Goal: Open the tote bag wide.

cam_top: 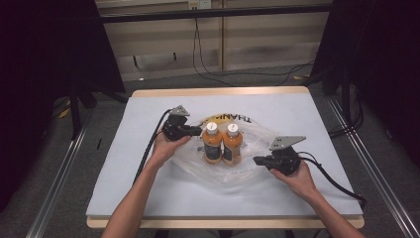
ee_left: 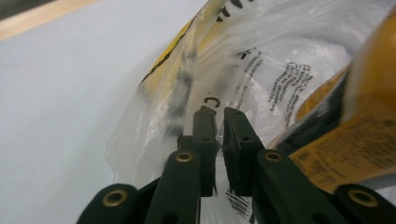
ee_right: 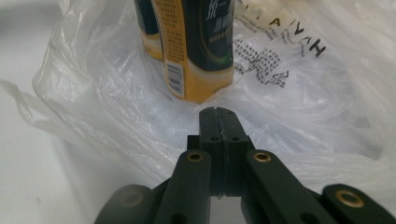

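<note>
Two orange bottles are standing upright side by side on a clear plastic bag that is lying spread on the counter. The left gripper is sitting at the bag's left edge, its fingers parted by a narrow gap with film just beyond them. The right gripper is pressing its fingers together, seemingly pinching the bag's film, near the bottles.

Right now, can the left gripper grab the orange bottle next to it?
Probably not straight away. The left gripper sits beside the left bottle, but its jaws stand barely apart, and the plastic bag lies crumpled around the bottle.
</note>
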`<state>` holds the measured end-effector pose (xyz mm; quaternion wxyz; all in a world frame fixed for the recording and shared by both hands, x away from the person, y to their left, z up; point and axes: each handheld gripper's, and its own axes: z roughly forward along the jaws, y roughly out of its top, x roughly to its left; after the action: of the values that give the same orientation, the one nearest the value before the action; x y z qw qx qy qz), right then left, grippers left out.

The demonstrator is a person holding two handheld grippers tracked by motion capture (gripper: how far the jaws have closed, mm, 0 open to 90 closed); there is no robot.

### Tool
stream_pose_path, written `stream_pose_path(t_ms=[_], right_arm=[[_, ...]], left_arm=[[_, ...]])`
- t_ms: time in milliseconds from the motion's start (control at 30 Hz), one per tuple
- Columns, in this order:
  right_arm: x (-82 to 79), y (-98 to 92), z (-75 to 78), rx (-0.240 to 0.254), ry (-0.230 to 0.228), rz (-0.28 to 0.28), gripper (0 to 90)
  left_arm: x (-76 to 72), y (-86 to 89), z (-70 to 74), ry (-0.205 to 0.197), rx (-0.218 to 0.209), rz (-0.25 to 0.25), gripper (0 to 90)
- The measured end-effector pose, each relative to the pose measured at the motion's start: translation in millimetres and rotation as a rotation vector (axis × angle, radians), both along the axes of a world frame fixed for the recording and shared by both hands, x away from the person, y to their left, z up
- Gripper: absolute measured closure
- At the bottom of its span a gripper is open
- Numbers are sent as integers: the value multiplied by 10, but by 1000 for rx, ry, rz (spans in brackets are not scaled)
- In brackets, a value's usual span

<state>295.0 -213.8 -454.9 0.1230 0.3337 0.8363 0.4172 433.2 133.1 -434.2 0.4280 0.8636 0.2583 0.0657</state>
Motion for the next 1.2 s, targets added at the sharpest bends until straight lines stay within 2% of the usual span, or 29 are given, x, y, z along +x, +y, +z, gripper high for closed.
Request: stream_pose_path(t_ms=[67,100,133,267,300,400,533,567,733,833,900,1067,1200], right_arm=[[-7,-12,18,14,-16,-9,849],[-15,-26,37,20,-26,-14,837],[-15,-26,37,20,-26,-14,837],[-14,-64,67,42,-51,-40,776],[-12,-72,74,50,-51,-38,756],[-24,-87,103,62,-65,-49,689],[-30,-108,131,87,-62,-56,511],[-35,-115,139,96,-58,-56,489],[-76,-152,195,118,-82,-69,386],[-106,-183,215,112,-89,-74,343],[-143,-216,205,105,-89,-78,316],[-224,-318,224,125,-94,-117,261],[-299,-408,264,138,-109,-155,212]], left_arm=[[-70,53,54,-19,-36,-17,741],[-96,78,72,-24,-51,-13,704],[-122,112,90,-28,-81,-3,704],[-232,237,151,-63,-120,2,552],[-263,255,168,-64,-119,10,497],[-325,296,212,-73,-115,-7,380],[-457,340,311,-107,-108,4,253],[-493,357,325,-117,-110,-2,230],[-715,462,352,-143,-80,0,166],[-823,524,360,-121,-78,-5,123],[-898,558,359,-125,-81,0,99],[-1053,671,330,-142,-67,15,73],[-1173,800,302,-123,-76,37,44]])
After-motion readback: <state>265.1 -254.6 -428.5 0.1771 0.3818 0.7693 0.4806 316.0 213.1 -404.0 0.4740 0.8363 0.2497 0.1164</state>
